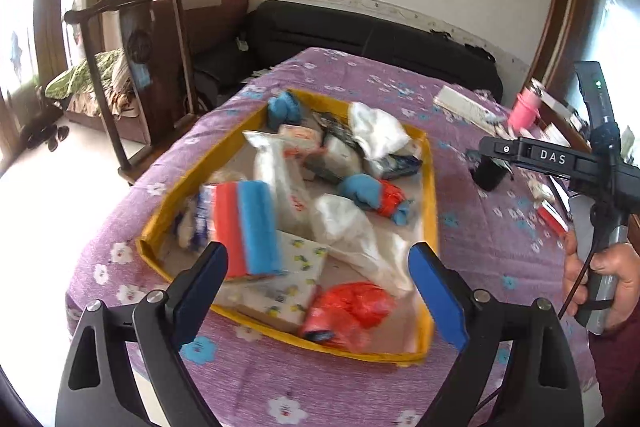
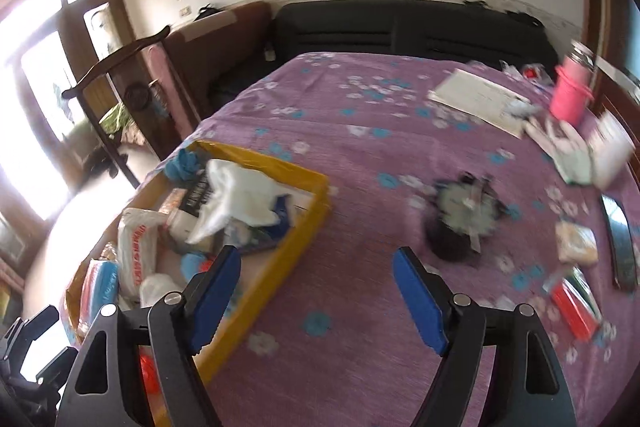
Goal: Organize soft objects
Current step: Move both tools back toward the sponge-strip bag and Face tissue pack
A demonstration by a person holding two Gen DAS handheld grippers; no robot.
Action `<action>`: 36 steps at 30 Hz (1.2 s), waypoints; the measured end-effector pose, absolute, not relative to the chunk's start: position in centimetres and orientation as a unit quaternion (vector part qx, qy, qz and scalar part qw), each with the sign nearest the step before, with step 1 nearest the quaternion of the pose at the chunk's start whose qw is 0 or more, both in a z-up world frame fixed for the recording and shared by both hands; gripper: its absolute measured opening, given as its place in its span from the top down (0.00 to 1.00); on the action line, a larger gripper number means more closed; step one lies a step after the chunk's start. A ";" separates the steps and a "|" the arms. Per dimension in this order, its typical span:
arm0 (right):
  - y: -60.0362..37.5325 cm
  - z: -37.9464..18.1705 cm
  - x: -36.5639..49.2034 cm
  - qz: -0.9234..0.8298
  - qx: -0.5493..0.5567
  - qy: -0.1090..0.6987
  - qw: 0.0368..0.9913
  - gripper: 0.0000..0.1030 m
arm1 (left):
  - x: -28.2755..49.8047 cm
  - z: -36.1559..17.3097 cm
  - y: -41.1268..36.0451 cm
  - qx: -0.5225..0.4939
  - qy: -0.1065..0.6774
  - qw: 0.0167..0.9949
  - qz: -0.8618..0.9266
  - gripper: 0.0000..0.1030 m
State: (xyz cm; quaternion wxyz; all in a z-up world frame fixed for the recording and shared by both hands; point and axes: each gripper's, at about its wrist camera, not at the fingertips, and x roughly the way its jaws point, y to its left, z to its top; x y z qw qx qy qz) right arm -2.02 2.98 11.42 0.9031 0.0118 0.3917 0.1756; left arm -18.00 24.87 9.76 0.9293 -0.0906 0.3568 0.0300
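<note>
Yellow cardboard tray [image 1: 430, 187] sits on the purple flowered cloth of the desk [image 1: 472, 267], toward its left edge, and already holds most of the soft items we can see. Contents, from the left wrist view: a red-and-blue sponge block [image 1: 246, 227] at the near left, leaning on other items; a long white packet with red print [image 1: 276, 179] in the middle; crumpled white plastic bags [image 1: 376, 131] at the far right corner and another white bag [image 1: 352, 231] near the centre; a blue cloth bundle [image 1: 284, 109] on the far rim; a blue-and-red wad [image 1: 372, 193] toward the right wall; a red plastic bag [image 1: 348, 311] at the near edge; a flat printed tissue pack [image 1: 296, 267] beneath it all. Motion blur hides the finer labels. We judge the task well advanced: the tray is nearly full and piled loosely, not sorted. Left on the cloth, from the right wrist view: a dark round object [image 2: 460, 219] well apart from the tray, too blurred to identify; a pale packet [image 2: 576, 241] and a red packet [image 2: 576, 303] near the right edge; a pink cup [image 2: 570, 95] and papers [image 2: 476, 95] at the far side, probably not soft goods. Left gripper [image 1: 318, 281] hovers over the near end of the tray, fingers spread wide, nothing between them. Right gripper [image 2: 316, 291] hangs above bare cloth just beside the tray, fingers likewise released and empty.
</note>
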 end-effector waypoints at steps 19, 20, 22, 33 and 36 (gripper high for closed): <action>-13.5 10.1 -5.0 0.094 0.091 0.382 0.915 0.19 | -17.4 9.4 13.8 -0.001 0.391 0.920 -0.030 0.11; -14.6 10.0 -5.0 0.086 0.095 0.383 0.915 0.19 | -17.2 9.2 13.3 0.001 0.395 0.918 -0.034 0.11; -16.6 9.8 -5.2 0.068 0.103 0.383 0.915 0.19 | -17.0 8.8 12.3 0.006 0.401 0.915 -0.044 0.11; -26.4 8.9 -4.8 -0.022 0.159 0.389 0.907 0.19 | -15.6 4.2 5.5 0.035 0.452 0.882 -0.130 0.11; -27.3 8.1 -4.1 -0.029 0.171 0.399 0.900 0.19 | -15.4 3.4 4.6 0.040 0.458 0.877 -0.142 0.11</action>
